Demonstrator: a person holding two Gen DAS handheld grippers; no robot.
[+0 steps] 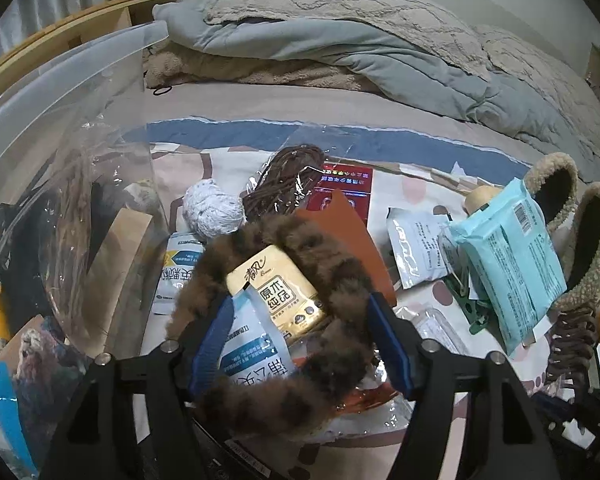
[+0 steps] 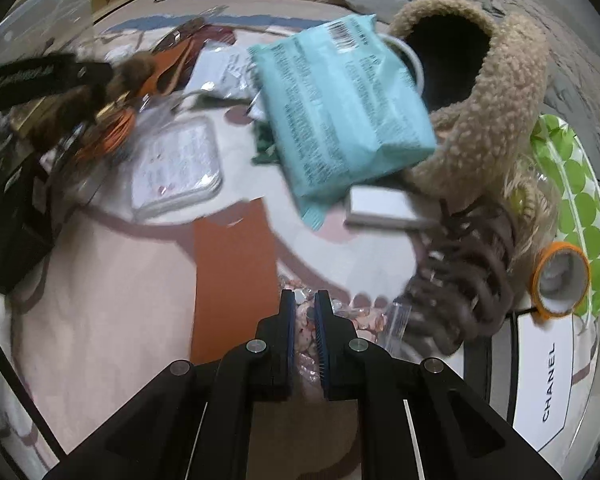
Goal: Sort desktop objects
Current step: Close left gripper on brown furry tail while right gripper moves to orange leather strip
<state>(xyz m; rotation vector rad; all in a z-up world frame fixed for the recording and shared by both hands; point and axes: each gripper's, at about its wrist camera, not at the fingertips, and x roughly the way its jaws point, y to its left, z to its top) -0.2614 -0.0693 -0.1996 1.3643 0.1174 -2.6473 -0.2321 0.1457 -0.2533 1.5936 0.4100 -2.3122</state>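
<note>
My left gripper (image 1: 300, 312) points down over a heap on the patterned bedsheet, and I read it as open, its blue pads wide apart. Between them lie a brown furry band (image 1: 324, 256), a yellow tissue pack (image 1: 276, 288) and a blue-and-white sachet (image 1: 248, 348). Whether the right pad touches the fur I cannot tell. My right gripper (image 2: 304, 304) is shut on a clear bag of small pink pieces (image 2: 360, 312), low over the sheet. A teal wipes pack (image 2: 340, 108) leans on a fleece-lined boot (image 2: 488, 92) beyond it.
A clear plastic bin (image 1: 60, 92) with things inside stands at the left. White yarn ball (image 1: 212, 212), bagged brown cord (image 1: 288, 180), red card (image 1: 344, 188) lie behind the heap. Orange tape roll (image 2: 562, 280), a white labelled box (image 2: 548, 384) and a blister pack (image 2: 180, 164) surround the right gripper. Folded bedding (image 1: 340, 40) fills the back.
</note>
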